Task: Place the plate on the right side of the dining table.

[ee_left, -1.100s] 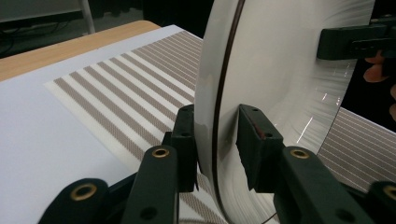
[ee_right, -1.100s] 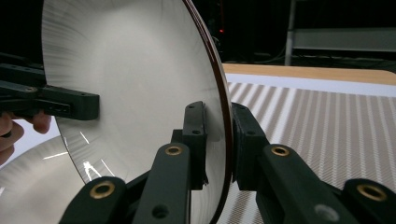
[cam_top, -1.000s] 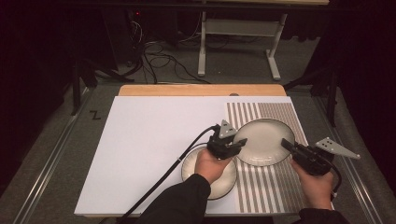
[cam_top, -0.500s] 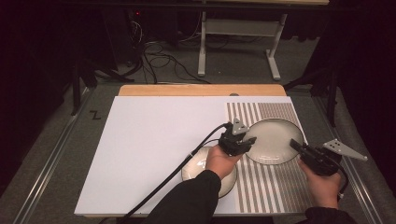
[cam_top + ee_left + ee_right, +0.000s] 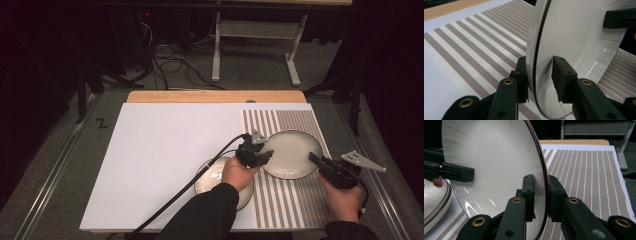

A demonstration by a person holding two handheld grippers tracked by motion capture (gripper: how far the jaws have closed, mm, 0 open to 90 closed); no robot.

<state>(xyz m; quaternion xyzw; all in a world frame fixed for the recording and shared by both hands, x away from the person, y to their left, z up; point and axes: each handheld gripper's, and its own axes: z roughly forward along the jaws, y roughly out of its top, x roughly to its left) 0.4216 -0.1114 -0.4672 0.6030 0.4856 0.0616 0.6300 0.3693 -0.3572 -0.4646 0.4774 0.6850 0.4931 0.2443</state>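
Both grippers, left gripper (image 5: 257,155) and right gripper (image 5: 325,167), clamp opposite rims of a white plate (image 5: 290,152) at lower right. Keeping both hands level should stop it tipping over the striped mat (image 5: 285,200).

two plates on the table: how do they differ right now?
1. The farther white round dark-rimmed plate is clamped at opposite rims by the left gripper and right gripper; the nearer white round plate is in neither gripper.
2. The farther plate is over the brown-striped placemat; the nearer plate lies mostly on the plain white board, partly under the left hand.
Both are white, round and dark-rimmed.
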